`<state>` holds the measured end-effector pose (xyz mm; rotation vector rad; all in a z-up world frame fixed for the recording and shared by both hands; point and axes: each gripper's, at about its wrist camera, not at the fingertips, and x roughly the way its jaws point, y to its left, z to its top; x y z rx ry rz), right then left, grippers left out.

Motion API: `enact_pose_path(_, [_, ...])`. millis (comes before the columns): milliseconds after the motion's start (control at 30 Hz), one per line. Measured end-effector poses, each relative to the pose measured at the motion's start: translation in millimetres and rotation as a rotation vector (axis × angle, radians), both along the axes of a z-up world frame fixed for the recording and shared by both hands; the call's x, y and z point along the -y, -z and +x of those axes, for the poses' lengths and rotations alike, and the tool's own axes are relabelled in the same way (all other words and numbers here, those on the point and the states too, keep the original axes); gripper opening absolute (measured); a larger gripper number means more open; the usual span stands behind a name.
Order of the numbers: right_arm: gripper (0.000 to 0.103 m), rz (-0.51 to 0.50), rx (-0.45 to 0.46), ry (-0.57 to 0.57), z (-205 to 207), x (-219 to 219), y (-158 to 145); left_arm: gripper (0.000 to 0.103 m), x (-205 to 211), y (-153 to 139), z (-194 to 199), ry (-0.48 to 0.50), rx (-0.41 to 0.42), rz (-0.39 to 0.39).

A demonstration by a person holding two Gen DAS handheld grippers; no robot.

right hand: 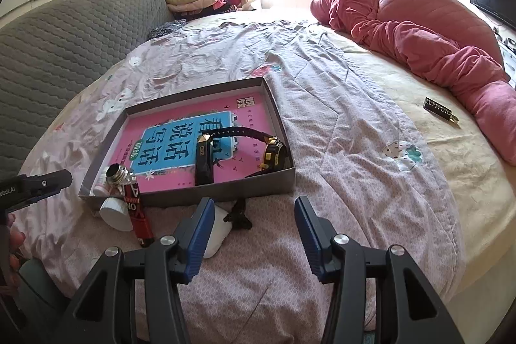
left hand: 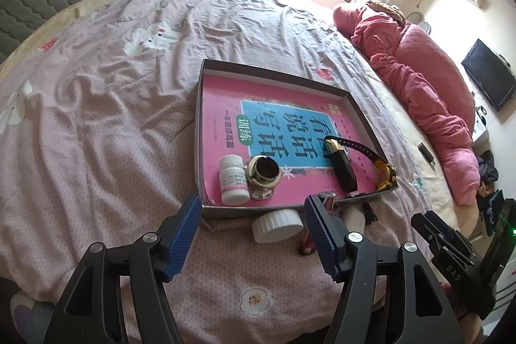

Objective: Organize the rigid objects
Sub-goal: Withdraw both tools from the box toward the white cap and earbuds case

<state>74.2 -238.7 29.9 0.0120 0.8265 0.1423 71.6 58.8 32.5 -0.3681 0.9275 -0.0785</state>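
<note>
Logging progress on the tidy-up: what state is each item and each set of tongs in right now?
Left tongs: open, empty.
Right tongs: open, empty.
Box: lidless, on the bed.
Pill bottle: upright in the box, capped.
Gold jar: in the box, no lid.
Watch: in the box.
White lid: outside the box, on the bedding.

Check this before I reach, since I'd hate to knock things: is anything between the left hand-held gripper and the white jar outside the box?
Nothing visible: the white jar lies on the bedspread just ahead of the open left hand-held gripper.
</note>
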Motion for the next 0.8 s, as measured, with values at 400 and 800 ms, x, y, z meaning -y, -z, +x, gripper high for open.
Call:
enact_pose_path(400, [0.051, -0.001, 0.018, -0.067, -12, -21, -5, 0.068, 18, -1, -17, 0.045, 0.001, 0.025])
enact_pose_path(800, [0.052, -0.009, 0.002, -0.125, -22, -40, 5, 0.068, 29, 7, -24, 0.074, -0.027, 0.046])
